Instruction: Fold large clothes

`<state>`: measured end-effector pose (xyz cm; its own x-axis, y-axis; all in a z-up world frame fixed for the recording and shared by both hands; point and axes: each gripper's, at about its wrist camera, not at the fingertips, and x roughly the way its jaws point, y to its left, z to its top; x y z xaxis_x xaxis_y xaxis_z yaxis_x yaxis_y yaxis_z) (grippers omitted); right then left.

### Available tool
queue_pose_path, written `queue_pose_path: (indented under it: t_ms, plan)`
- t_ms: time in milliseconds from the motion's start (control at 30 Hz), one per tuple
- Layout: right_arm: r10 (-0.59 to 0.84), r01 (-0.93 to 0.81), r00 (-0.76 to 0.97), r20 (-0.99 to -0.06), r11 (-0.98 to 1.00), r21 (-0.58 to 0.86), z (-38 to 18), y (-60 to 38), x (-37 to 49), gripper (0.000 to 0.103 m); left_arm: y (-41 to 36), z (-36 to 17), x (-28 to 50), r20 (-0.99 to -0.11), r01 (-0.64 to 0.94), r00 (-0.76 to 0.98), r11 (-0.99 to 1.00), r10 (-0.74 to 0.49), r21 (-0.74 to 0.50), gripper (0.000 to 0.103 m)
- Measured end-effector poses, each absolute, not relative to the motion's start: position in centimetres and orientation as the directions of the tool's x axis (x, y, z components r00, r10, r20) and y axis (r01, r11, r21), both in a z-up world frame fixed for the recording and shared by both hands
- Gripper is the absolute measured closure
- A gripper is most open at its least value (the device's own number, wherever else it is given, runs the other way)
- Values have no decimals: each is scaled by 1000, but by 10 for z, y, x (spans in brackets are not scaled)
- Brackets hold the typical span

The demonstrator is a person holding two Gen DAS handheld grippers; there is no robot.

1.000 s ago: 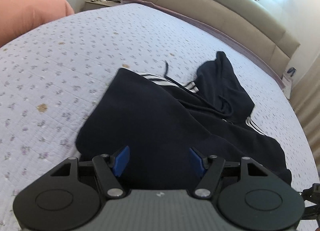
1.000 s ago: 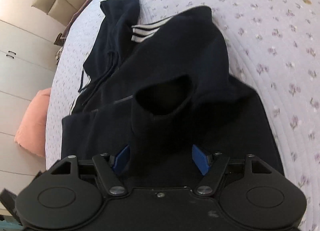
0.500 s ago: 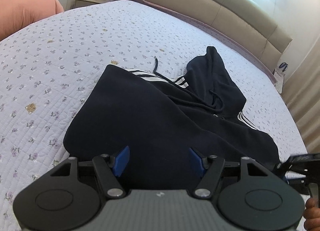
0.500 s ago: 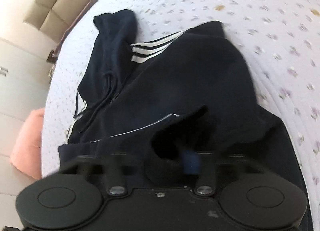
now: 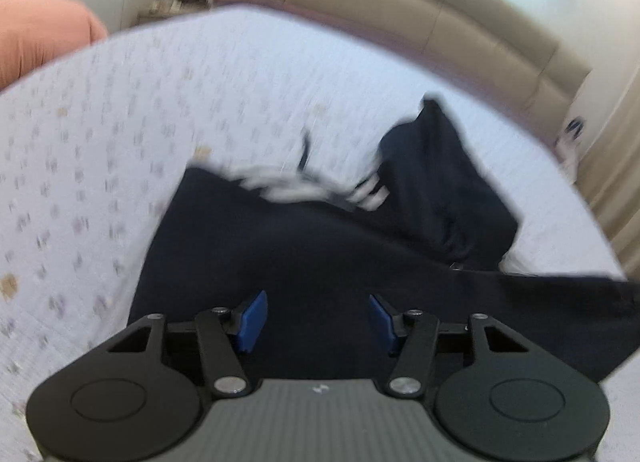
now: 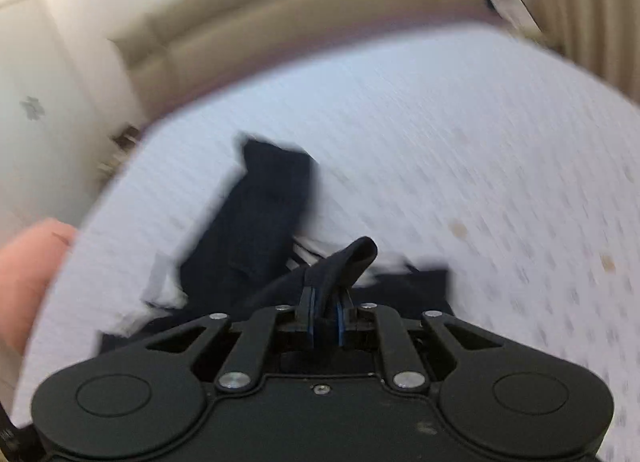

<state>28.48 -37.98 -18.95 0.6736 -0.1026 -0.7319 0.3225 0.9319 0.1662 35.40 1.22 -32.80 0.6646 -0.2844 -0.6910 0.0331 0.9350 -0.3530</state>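
A wide bed covered by a pale lilac quilted bedspread with small flower print (image 5: pixel 120 134) fills both views, and both views are blurred. Behind the bedspread runs a beige padded headboard (image 5: pixel 420 18). At the far left corner of the bedspread a salmon-pink cushion (image 5: pixel 36 30) shows, and at the far right corner hang beige curtains (image 6: pixel 580 10).

The dark navy hooded jacket with white stripes (image 5: pixel 320 254) lies in the middle of the bedspread, its hood (image 5: pixel 440 166) pointing toward the headboard.

The left gripper (image 5: pixel 316 316) hangs over the near part of the jacket with its blue pads (image 5: pixel 252 314) wide apart and nothing between them. The right gripper (image 6: pixel 325 316) has its fingers pressed nearly together, and a fold of the navy cloth (image 6: pixel 352 258) stands up between them.

Half a second ago the right gripper was low over the jacket with its pads blurred around a raised fold; now it is lifted and looks toward the headboard, with the cloth pinched. The left gripper's pads stand as wide as before.
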Motion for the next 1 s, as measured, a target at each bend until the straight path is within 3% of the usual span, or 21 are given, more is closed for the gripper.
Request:
queue_pose_path:
  t_ms: [33, 67, 133, 300, 400, 433, 533, 567, 600, 667, 767, 867, 1000]
  plan:
    - [-127, 351, 596, -793, 929, 115, -216, -388, 292, 53, 9, -337, 356, -711, 25, 656, 949, -252, -313, 49]
    - [-164, 381, 535, -829, 923, 63, -235, -394, 296, 44, 7, -340, 355, -707, 38, 667, 959, -233, -280, 53]
    - [-189, 410, 474, -860, 912, 26, -252, -406, 293, 59, 5, -338, 353, -705, 75, 673, 968, -226, -239, 53]
    - [-240, 329, 660, -712, 944, -13, -196, -374, 266, 58, 18, -315, 341, -649, 104, 703, 945, -290, -310, 53]
    - [-212, 219, 689, -693, 972, -80, -194, -333, 269, 58, 16, -303, 341, -623, 127, 707, 928, -333, -351, 53]
    - [-229, 178, 685, -692, 973, -146, -201, -317, 276, 62, 12, -303, 343, -629, 143, 697, 926, -345, -350, 52]
    - [-303, 141, 649, -698, 949, -280, -237, -297, 295, 88, 2, -316, 352, -680, 151, 656, 940, -328, -307, 57]
    - [-331, 164, 618, -713, 941, -295, -251, -302, 301, 90, 2, -325, 358, -713, 129, 630, 947, -308, -294, 64]
    - [-371, 201, 577, -728, 928, -313, -266, -308, 305, 90, 5, -337, 364, -748, 99, 599, 953, -286, -286, 75]
    - [-393, 248, 515, -762, 919, -307, -291, -328, 313, 90, 16, -351, 368, -741, 81, 601, 945, -299, -316, 86]
    - [-366, 276, 481, -797, 926, -258, -285, -335, 323, 86, 24, -348, 375, -745, 88, 576, 932, -336, -352, 87]
    - [-281, 346, 452, -846, 930, -124, -267, -358, 330, 86, 27, -337, 377, -734, 132, 566, 920, -375, -368, 83]
    - [-282, 291, 582, -763, 948, -128, -229, -335, 316, 79, 30, -309, 380, -660, 208, 614, 895, -434, -395, 76]
